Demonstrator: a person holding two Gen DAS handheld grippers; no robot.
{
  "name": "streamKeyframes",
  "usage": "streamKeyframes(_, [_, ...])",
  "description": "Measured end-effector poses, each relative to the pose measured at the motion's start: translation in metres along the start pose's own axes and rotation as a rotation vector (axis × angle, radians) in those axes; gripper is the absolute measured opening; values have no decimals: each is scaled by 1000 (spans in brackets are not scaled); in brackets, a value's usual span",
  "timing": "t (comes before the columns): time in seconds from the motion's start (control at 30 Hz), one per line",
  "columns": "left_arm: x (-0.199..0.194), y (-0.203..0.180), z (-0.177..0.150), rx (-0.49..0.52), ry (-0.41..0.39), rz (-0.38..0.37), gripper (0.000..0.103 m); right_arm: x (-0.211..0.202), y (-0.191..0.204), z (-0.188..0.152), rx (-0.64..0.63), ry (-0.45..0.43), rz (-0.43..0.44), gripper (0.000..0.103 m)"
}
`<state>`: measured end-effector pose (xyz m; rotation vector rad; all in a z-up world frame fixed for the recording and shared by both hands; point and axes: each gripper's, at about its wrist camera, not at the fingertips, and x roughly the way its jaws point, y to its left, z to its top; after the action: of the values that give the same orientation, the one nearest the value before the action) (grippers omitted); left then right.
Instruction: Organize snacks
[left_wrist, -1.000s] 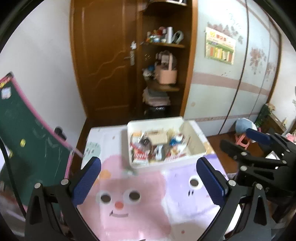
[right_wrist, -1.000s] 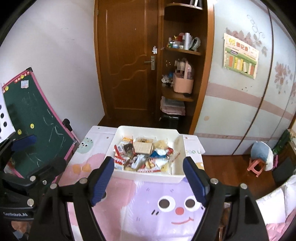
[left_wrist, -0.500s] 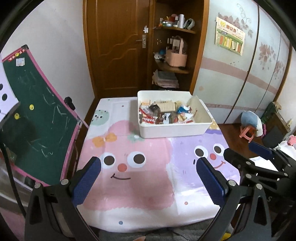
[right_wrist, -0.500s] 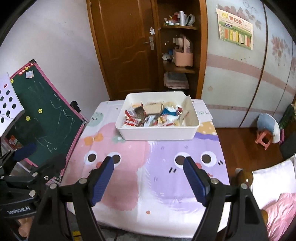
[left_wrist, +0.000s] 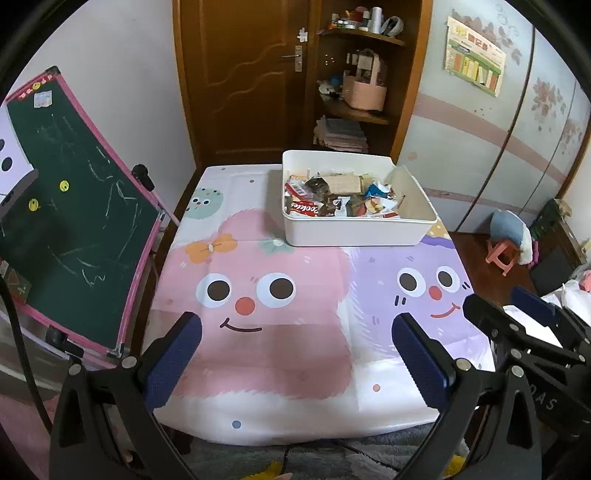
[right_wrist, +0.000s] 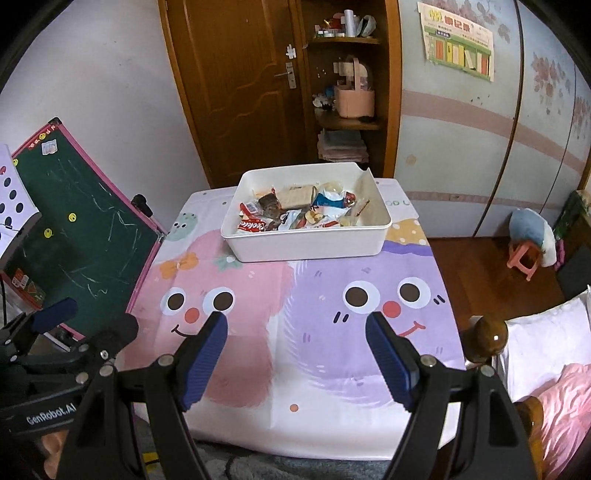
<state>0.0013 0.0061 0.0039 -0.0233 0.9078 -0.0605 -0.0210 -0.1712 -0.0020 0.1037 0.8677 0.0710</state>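
Left wrist view: white bin (left_wrist: 354, 230) of mixed snacks (left_wrist: 340, 197) stands at the far end of the counter (left_wrist: 280, 354), straight ahead and slightly right of the left tool (left_wrist: 295, 354), well apart from it; the bin's long axis runs across the line of approach. Left tool: wide open, holding nothing. Right wrist view: right tool (right_wrist: 295, 354) likewise spread wide and empty, with the bin (right_wrist: 306, 243) almost dead ahead, so it appears the better aligned of the two. Legible writing: "Cookies" on a red wrapper (right_wrist: 252, 224) at the bin's near left corner; "GenRobot.AI" on the left tool's body (right_wrist: 50, 411). Wall poster (right_wrist: 458, 46) text is too small to read.
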Motion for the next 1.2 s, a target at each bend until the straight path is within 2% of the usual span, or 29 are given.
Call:
streamKeyframes(0.37, [9,-1,2,-5,20,23,102,3,2,0,-9,-3,9,78])
streamKeyframes(1.2, [18,3,2,-6,38,25,102,11,-2,1,-5,16,26,78])
